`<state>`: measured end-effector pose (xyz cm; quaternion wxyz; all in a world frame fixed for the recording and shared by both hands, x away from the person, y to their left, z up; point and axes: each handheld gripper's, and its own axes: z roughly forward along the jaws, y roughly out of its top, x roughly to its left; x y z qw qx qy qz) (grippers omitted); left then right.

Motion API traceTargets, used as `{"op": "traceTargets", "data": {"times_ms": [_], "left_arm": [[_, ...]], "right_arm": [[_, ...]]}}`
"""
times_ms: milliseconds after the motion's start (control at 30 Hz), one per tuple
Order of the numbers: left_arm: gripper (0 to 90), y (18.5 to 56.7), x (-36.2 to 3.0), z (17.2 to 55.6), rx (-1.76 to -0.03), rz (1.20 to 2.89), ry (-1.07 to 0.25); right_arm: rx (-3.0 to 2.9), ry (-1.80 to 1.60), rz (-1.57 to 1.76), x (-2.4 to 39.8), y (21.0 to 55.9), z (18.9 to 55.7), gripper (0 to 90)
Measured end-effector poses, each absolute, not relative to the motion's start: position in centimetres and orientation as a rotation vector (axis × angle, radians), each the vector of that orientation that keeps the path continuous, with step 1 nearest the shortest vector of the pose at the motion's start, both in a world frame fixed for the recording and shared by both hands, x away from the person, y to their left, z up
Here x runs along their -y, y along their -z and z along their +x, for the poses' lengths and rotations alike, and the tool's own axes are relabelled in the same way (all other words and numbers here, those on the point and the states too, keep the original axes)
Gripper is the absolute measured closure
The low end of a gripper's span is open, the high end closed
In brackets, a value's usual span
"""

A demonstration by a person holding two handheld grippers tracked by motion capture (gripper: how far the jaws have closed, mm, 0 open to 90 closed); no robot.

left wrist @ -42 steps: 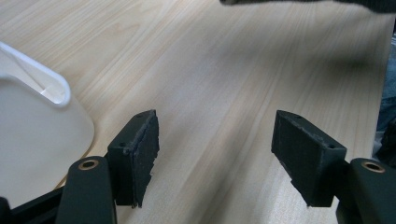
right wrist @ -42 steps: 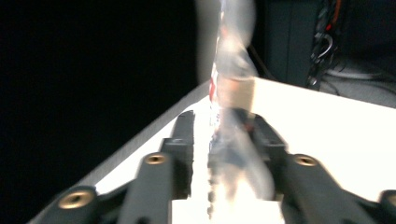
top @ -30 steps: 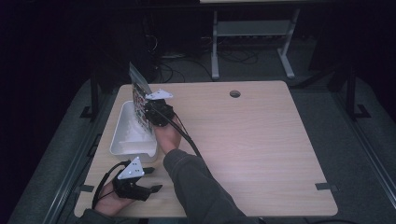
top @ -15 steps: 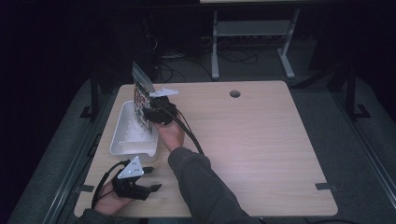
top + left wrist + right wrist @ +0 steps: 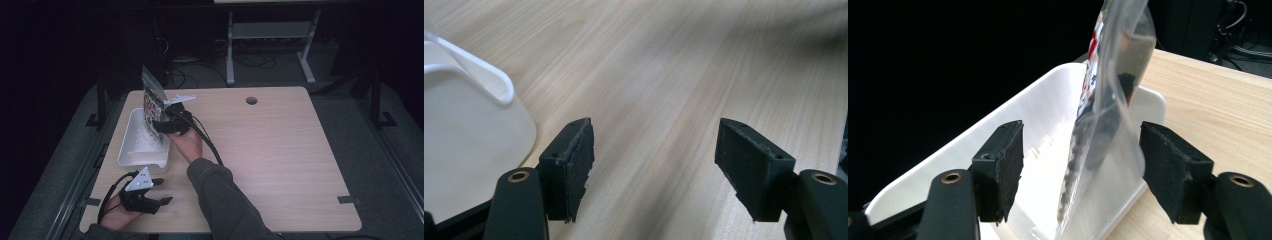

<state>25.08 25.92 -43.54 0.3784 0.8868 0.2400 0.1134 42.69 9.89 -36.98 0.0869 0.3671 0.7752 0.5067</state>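
Barely shifted, right gripper [image 5: 1080, 165] fingers gape around bag [image 5: 1108, 115], top cropped; left gripper [image 5: 654, 170] wide.

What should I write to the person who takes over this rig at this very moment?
Left claw: open, empty, low over the table beside the near corner of the white tray.
Right claw: open, at the tray, with the clear plastic bag between its jaws, not clamped.
Done: the bag's lower end is in the tray; it stands nearly upright.
Left: probably draw the right claw back and check whether the bag settles inside.
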Motion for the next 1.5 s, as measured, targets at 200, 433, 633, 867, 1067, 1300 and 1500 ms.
{"op": "traceTargets", "data": {"times_ms": [200,433,633,867,1067,1300,1500], "left_arm": [[31.1,43.6,-25.9,25.1,-0.607,2.274,-0.293],[30.8,43.6,-25.8,25.1,-0.605,2.277,-0.297],[30.6,43.7,-25.8,25.1,-0.604,2.281,-0.297],[30.4,43.7,-25.7,25.1,-0.603,2.286,-0.294],[30.4,43.7,-25.7,25.2,-0.601,2.291,-0.293],[30.4,43.8,-25.7,25.2,-0.608,2.29,-0.288],[30.4,43.8,-25.7,25.2,-0.61,2.288,-0.282]], "right_arm": [[-2.339,-1.53,1.071,-8.8,36.7,42.2,32.5],[-2.359,-1.548,1.041,-7.1,36.2,41.7,30.5],[-2.382,-1.546,1.026,-5.8,36.0,41.3,30.4],[-2.399,-1.563,1.042,-4.0,36.4,41.0,29.3],[-2.403,-1.564,1.04,-2.9,36.6,40.8,28.9],[-2.404,-1.598,1.043,-1.0,36.9,40.4,27.7],[-2.415,-1.599,1.044,0.2,37.0,40.1,27.0]]}}
